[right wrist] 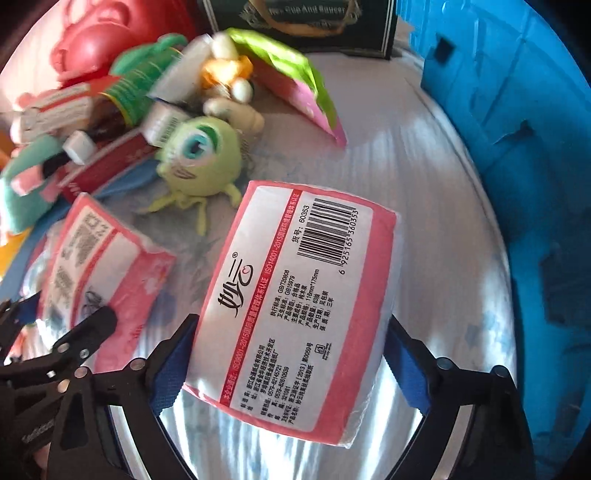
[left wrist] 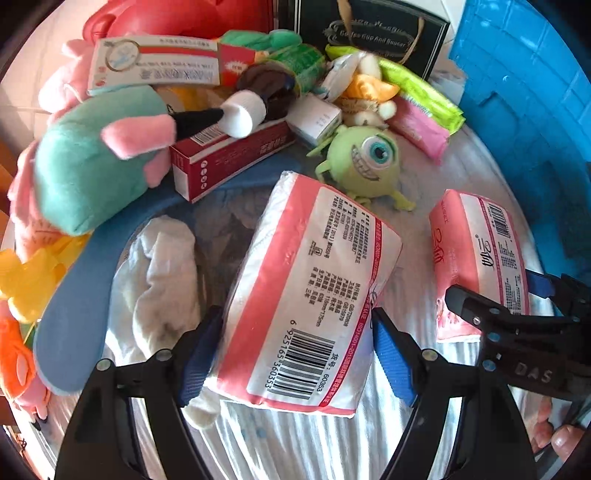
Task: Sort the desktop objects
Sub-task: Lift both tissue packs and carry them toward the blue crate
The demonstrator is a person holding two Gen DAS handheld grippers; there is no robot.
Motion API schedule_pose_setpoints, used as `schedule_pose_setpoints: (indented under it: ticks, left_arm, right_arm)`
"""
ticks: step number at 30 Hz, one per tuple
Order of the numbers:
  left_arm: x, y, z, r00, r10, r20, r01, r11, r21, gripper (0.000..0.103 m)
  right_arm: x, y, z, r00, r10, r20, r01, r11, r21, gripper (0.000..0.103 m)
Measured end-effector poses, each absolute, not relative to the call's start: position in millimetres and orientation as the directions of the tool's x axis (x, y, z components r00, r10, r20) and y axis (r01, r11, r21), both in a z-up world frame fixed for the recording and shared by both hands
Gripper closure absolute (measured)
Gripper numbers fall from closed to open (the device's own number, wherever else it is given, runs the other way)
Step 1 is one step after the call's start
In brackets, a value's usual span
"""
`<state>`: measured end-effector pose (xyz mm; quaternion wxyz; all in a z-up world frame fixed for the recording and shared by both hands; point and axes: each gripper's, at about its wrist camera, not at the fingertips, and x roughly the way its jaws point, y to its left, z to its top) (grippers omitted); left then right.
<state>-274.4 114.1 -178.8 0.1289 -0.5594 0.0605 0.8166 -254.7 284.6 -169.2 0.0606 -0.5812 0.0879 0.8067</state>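
Two pink-and-white tissue packs lie on the striped cloth. My left gripper (left wrist: 295,354) is shut on one tissue pack (left wrist: 306,295), a blue pad on each side. My right gripper (right wrist: 291,365) is shut on the other tissue pack (right wrist: 295,295). The right gripper also shows in the left wrist view (left wrist: 498,306), around the right pack (left wrist: 480,266). The left gripper shows in the right wrist view (right wrist: 66,332) at the left pack (right wrist: 99,258).
A green one-eyed plush (left wrist: 365,158) sits behind the packs. A cluttered pile holds a red box (left wrist: 229,155), a brown dropper bottle (left wrist: 255,99), a teal plush (left wrist: 92,162) and a white sock (left wrist: 159,280). A blue basket (left wrist: 528,92) stands right; a black box (left wrist: 369,33) is behind.
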Motion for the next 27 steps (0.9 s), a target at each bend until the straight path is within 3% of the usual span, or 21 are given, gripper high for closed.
schedule_pose_setpoints:
  ticks: [6, 15, 22, 27]
  left_arm:
    - [-235.5, 96.2, -124.7, -0.448, 0.168, -0.878, -0.265, -0.963, -0.049, 0.025]
    - [-142.0, 98.4, -13.6, -0.659, 0.249, -0.71, -0.306, -0.951, -0.05, 0.025]
    - [-92.3, 152.2, 66.0, -0.737, 0.368, -0.567, -0.403, -0.913, -0.069, 0.025]
    - [-68.7, 213.7, 100.1, -0.745, 0.439, -0.503, -0.466, -0.881, -0.079, 0.025]
  right_arm:
    - [-208.3, 283.1, -96.0, -0.477, 0.006, -0.879, -0.153, -0.985, 0.076, 0.009]
    - [-108.4, 264.0, 27.0, -0.724, 0.052, -0.688, -0.099, -0.995, 0.028, 0.009]
    - [-32.6, 294.7, 112.7, -0.848, 0.117, -0.516, -0.133, -0.991, -0.006, 0.009]
    - [-2.1, 348.8, 141.2, -0.873, 0.211, -0.44, -0.227, -0.974, -0.017, 0.009]
